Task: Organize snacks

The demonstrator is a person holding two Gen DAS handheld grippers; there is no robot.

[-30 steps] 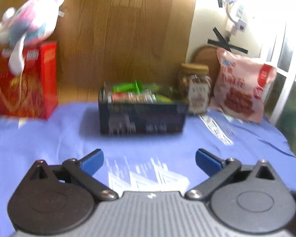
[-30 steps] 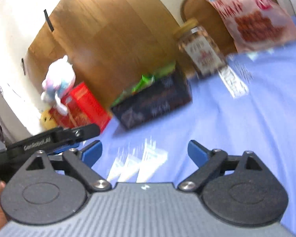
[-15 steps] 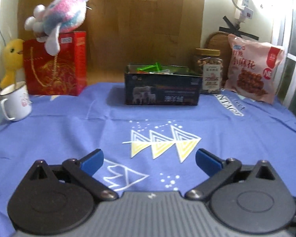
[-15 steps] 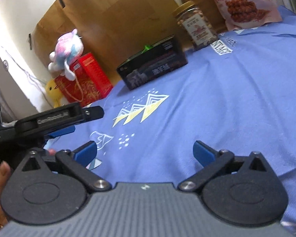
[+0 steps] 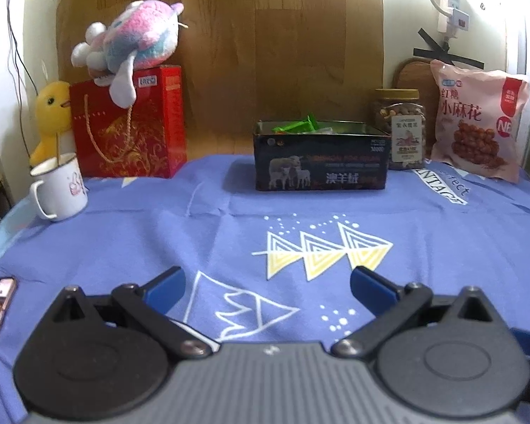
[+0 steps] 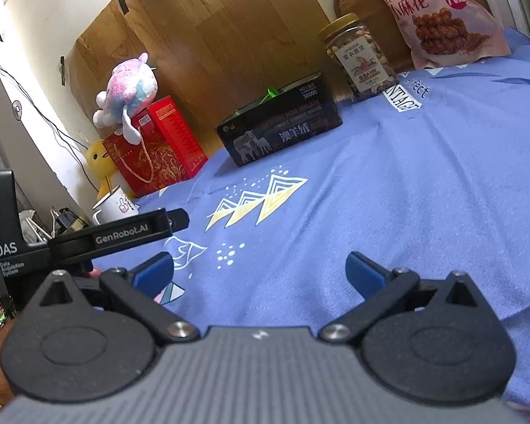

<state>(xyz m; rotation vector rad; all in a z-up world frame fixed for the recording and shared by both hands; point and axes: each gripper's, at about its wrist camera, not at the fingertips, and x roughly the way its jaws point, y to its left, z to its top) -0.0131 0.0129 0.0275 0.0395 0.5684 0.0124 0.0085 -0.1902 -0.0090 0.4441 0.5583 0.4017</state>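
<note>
Both of my grippers are spread wide with nothing between the blue pads: my left gripper (image 5: 268,284) at the bottom of its view, my right gripper (image 6: 259,270) at the bottom of its own. My right one's jaws have just been opening, with only cloth beneath them. At centre of the left view a dark open tin (image 5: 319,162) holds green wrappers (image 5: 295,126) and other packets I cannot make out. Just right of it stands a lidded jar of nuts (image 5: 401,129), then a sealed pink snack bag (image 5: 477,120) leaning upright. A white mug (image 5: 58,187) at left holds a stick. Everything rests on a blue tablecloth (image 5: 229,233).
</note>
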